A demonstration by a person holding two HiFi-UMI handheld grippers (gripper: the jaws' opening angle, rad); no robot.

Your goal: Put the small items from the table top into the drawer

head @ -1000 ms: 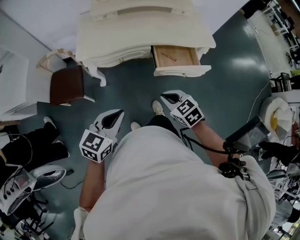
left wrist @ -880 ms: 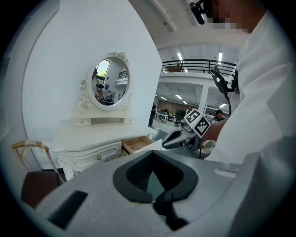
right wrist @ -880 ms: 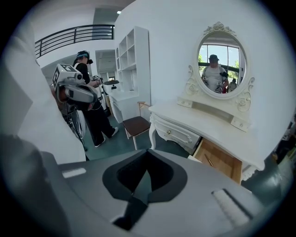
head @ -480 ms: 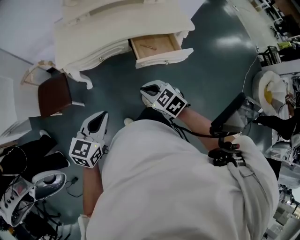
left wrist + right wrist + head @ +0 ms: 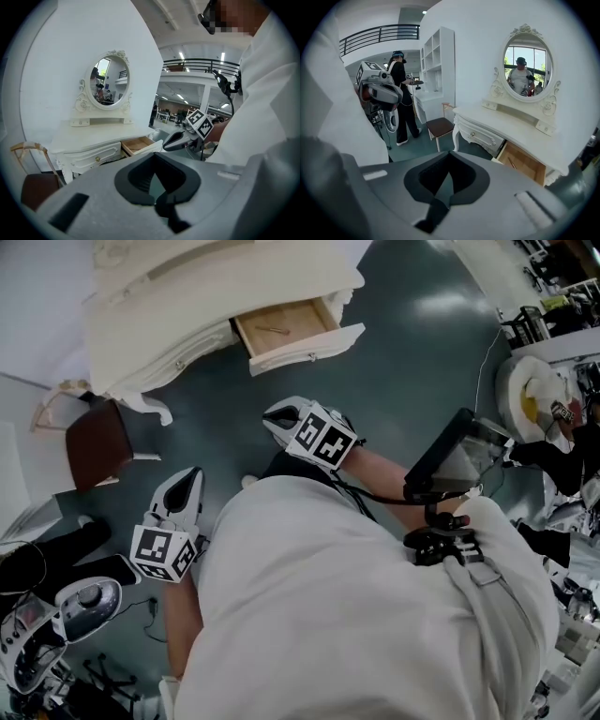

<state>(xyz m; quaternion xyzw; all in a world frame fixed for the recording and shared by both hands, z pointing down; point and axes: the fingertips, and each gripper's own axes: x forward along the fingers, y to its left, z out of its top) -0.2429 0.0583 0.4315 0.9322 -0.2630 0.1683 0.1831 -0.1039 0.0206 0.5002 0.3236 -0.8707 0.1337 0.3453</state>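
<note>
The white dressing table [image 5: 187, 310] stands at the top of the head view, and its right drawer [image 5: 298, 341] is pulled open. A thin small item [image 5: 274, 330] lies on the drawer's wooden bottom, also visible in the right gripper view [image 5: 512, 162]. The table top [image 5: 520, 124] looks bare. My left gripper [image 5: 193, 473] hangs over the floor, well short of the table, shut and empty. My right gripper [image 5: 270, 416] is held in front of my body, below the drawer, also shut with nothing in it. The left gripper view shows the right gripper [image 5: 180, 139] near the drawer [image 5: 138, 145].
A brown-seated stool [image 5: 94, 442] stands left of the table. An oval mirror [image 5: 528, 68] rises behind the table top. A person in black [image 5: 401, 93] stands by machines [image 5: 56, 615] at the left. A round white table [image 5: 534, 395] with items is at the right.
The table and open drawer have slid left and up in the head view as I turn. Both grippers drifted left and stayed shut and empty.
</note>
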